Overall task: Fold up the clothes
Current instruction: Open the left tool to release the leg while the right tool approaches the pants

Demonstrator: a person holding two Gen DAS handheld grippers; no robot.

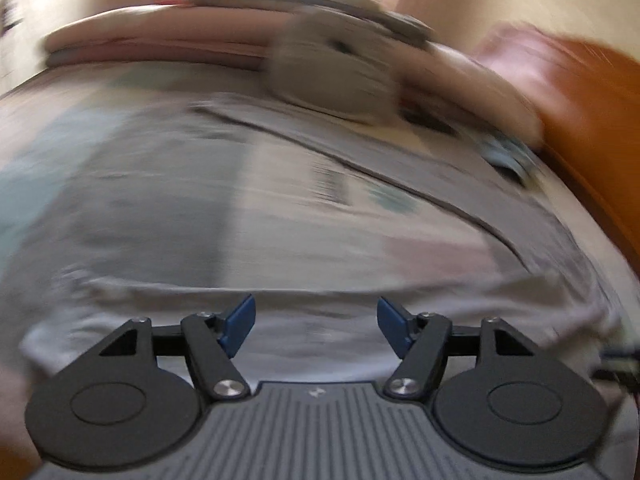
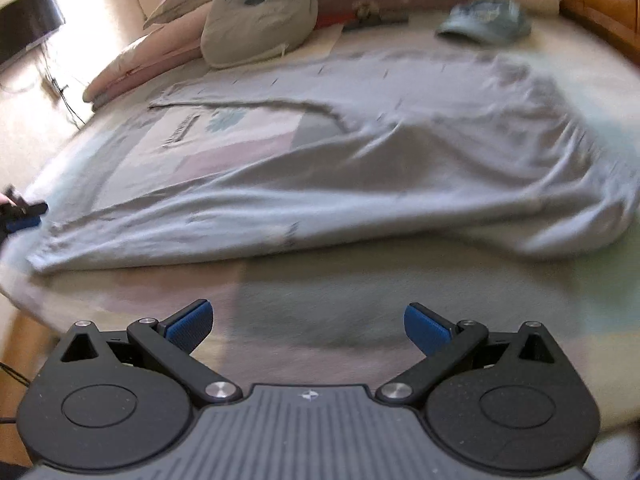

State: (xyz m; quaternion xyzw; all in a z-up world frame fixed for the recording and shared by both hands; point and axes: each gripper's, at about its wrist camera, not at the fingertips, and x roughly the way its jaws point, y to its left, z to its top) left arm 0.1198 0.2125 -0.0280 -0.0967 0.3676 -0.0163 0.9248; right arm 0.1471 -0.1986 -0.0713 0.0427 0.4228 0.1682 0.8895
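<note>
A light grey T-shirt lies spread and rumpled across the bed, with a printed panel at its left part. In the blurred left wrist view it fills the middle of the frame. My left gripper is open and empty, just above the shirt's near hem. It also shows in the right wrist view, at the shirt's left corner. My right gripper is open and empty, over the bedsheet a little short of the shirt's near edge.
A grey cushion with a hole and pink pillows lie at the bed's far side. A blue cap sits at the far right. An orange wooden bed frame runs along the right. A dark screen hangs at the left wall.
</note>
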